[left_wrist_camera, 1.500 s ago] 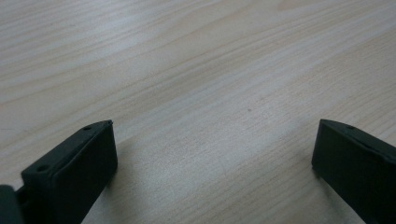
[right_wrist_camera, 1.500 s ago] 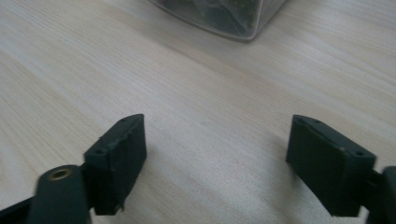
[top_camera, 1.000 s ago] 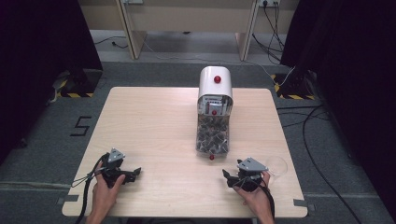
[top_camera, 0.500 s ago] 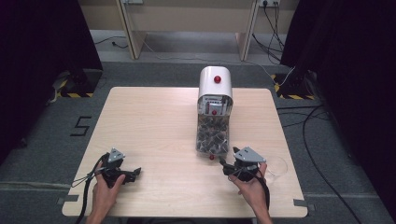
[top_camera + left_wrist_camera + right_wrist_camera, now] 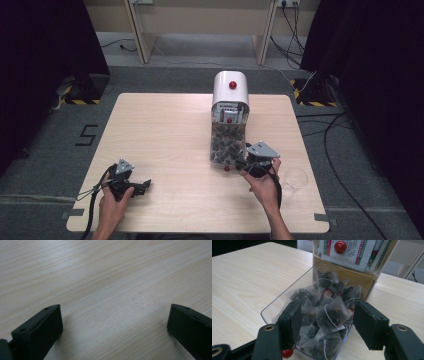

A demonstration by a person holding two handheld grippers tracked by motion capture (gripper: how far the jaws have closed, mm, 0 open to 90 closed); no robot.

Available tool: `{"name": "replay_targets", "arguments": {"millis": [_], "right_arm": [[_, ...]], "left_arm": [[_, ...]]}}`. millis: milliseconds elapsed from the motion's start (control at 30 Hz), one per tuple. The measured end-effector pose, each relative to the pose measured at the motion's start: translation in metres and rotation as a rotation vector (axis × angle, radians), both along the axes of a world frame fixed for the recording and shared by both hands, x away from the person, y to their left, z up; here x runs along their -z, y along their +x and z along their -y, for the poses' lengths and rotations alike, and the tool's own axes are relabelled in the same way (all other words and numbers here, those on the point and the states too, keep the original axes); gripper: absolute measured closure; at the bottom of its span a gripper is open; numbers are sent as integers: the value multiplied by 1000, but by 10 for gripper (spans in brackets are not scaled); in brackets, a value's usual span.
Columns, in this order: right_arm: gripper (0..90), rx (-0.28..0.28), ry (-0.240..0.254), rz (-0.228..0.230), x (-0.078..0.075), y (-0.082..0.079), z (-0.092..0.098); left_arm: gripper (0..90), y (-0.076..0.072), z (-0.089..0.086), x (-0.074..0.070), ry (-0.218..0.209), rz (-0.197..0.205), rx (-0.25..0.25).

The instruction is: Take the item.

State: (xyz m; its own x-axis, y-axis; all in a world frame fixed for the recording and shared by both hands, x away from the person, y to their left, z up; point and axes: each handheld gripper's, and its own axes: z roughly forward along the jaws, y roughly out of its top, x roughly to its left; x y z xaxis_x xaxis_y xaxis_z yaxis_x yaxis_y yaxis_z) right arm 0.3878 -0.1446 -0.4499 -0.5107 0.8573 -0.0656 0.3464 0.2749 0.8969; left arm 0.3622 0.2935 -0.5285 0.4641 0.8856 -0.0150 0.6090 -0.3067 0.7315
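Now right claw (image 5: 243,165) at the tea-bag tray (image 5: 287,296) (jaws just narrowing).

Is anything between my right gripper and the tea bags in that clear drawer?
Nothing visible blocks it. The right gripper sits just over the open clear plastic drawer of the white dispenser; its jaws, which have just been closing, straddle the top mesh pyramid tea bag, pads not yet pressing.

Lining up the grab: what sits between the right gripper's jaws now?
In the right gripper view, a tea bag in the clear tray lies between the right gripper jaws, which have been closing.
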Motion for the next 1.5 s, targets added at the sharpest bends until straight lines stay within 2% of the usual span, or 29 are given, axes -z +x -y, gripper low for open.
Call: {"name": "replay_targets", "arguments": {"millis": [533, 933, 1033, 1133, 1267, 1500], "right_arm": [[454, 13, -40, -56, 18, 32, -16], [483, 30, -69, -84, 28, 47, -22], [508, 30, -75, -98, 30, 48, -22], [634, 25, -77, -105, 34, 50, -20], [714, 12, -81, -86, 32, 48, -18], [725, 8, -76, -76, 33, 46, -16]], "left_arm": [[0, 0, 0, 0, 0, 0, 0], [0, 0, 0, 0, 0, 0, 0], [0, 0, 0, 0, 0, 0, 0], [0, 0, 0, 0, 0, 0, 0], [0, 0, 0, 0, 0, 0, 0], [0, 0, 0, 0, 0, 0, 0]]}}
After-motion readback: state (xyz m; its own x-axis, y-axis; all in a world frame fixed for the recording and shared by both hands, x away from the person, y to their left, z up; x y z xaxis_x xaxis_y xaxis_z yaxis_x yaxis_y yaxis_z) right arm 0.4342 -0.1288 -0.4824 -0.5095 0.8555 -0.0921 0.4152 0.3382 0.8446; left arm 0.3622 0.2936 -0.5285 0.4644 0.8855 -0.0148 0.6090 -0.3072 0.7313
